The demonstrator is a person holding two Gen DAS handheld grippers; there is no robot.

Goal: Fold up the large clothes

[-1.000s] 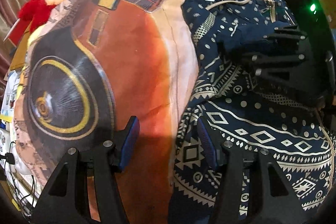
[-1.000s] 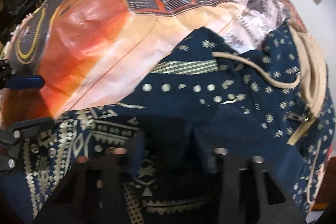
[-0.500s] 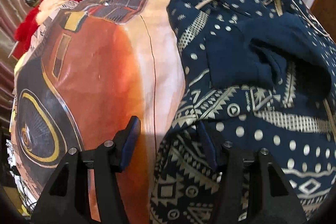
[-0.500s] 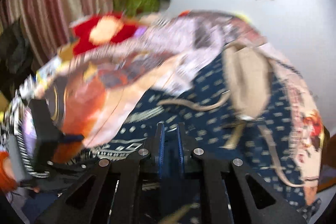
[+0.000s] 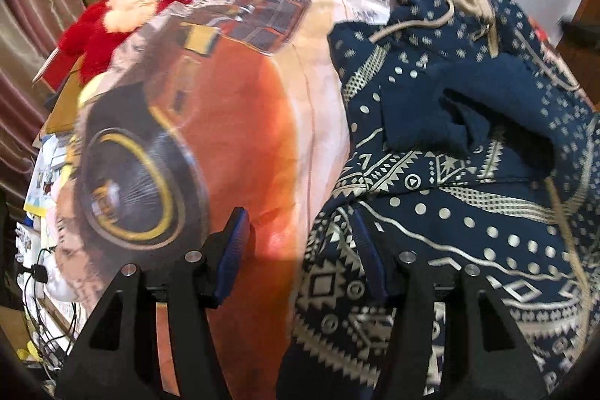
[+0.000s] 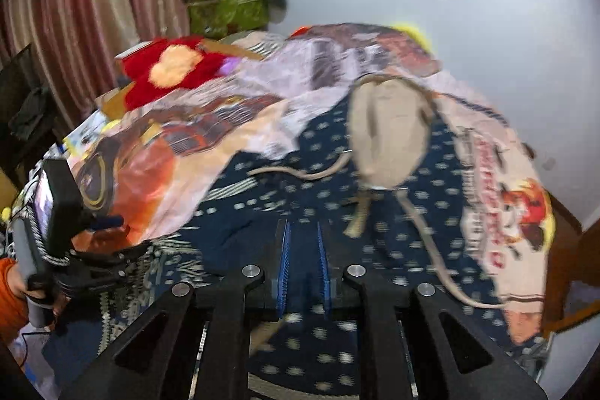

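The left hand-held gripper (image 5: 300,250) is about half open and holds nothing. It points down at the bed. One of its blue pads hangs over the orange and cream printed bed sheet (image 5: 240,122). The other pad hangs over the left edge of the big dark blue hooded top with pale cream patterns (image 5: 468,220). The hooded top lies spread on the bed sheet, with its tan hood (image 6: 390,130) at the far end. A plain blue part of it (image 5: 450,100) is flopped over the middle. On the right, the right hand-held gripper (image 6: 303,265) has its pads close together with a bit of the blue cloth between them. The jaws are opening a little, so the pinch may be getting weak. The step looks like folding one side of the hooded top over the middle. To do it well, the right side should squeeze tight before it pulls. If it does not, the thick cloth could slip out. It should carry the cloth low and slow across, so the fold comes out straight. The left side can press down on the near edge so the whole top does not slide on the sheet. The long tan strings should be kept out of the fold.
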